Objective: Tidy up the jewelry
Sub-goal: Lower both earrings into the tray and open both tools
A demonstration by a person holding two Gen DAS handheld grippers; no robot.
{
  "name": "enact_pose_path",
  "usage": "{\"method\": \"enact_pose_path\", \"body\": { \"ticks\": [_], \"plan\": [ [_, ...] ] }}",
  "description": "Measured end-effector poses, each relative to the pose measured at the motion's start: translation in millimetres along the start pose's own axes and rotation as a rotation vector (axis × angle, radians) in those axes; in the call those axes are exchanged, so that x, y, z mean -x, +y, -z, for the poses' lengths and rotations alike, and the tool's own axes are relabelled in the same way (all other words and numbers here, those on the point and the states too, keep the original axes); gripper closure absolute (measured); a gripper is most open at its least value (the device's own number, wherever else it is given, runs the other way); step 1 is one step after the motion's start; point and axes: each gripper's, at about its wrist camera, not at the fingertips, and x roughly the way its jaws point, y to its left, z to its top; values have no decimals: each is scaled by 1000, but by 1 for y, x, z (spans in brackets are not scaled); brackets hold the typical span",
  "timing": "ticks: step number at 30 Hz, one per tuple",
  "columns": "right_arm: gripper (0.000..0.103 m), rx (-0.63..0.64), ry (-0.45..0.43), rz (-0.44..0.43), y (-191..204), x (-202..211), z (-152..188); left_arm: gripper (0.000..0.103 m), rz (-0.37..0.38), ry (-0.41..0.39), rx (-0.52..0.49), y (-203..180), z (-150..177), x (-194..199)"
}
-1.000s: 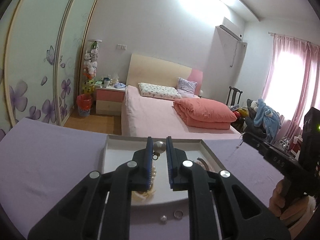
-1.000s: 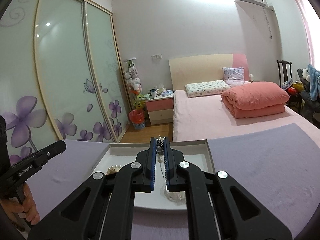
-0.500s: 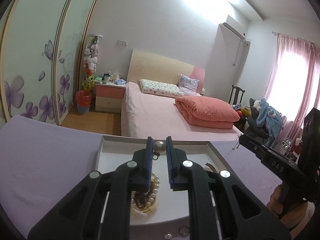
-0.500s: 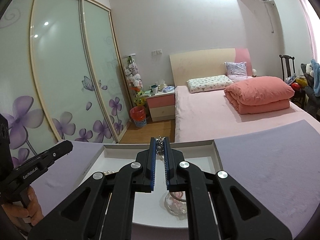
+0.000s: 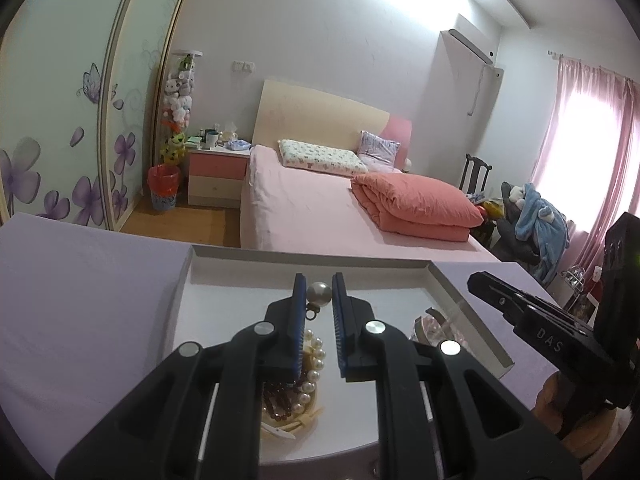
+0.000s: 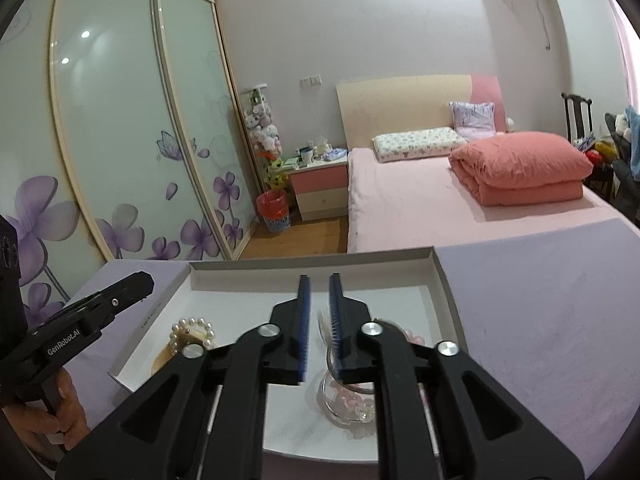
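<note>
From my left wrist camera, the left gripper (image 5: 319, 294) pinches a large pearl bead (image 5: 319, 293) between its 2 blue-padded fingers (image 5: 299, 320), right at the tips; a small metal ring hangs off the bead's lower left side. The bead sits above the shallow white tray (image 5: 224, 292) that rests on the lavender tabletop (image 5: 80, 304). Below the jaws, inside the tray, I see a pearl bracelet (image 5: 314, 368) lying with a dark red bead strand (image 5: 278, 400) on a pale round pad (image 5: 288, 426). To the right in the tray is a clear glass dish (image 5: 430, 326), partly hidden by the gripper body.

On my right wrist camera, the right gripper (image 6: 319, 294) has its jaws apart with nothing between the pads, poised over the same tray (image 6: 440, 276). Directly beneath it sits the glass dish (image 6: 344, 404) holding pink beads (image 6: 352, 398), with a blurred pale item just above its rim that I cannot identify. The pearl bracelet (image 6: 192, 332) lies at the tray's left part, near the other gripper's body (image 6: 80, 320). Behind the table are a pink bed (image 6: 420, 204) and sliding wardrobe doors (image 6: 120, 140) printed with purple flowers.
</note>
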Motion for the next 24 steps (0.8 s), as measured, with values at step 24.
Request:
{"method": "enact_pose_path", "body": {
  "ticks": [24],
  "plan": [
    [64, -7, 4, -2, -4, -3, 1, 87, -10, 50, 20, 11, 10, -22]
  ]
}}
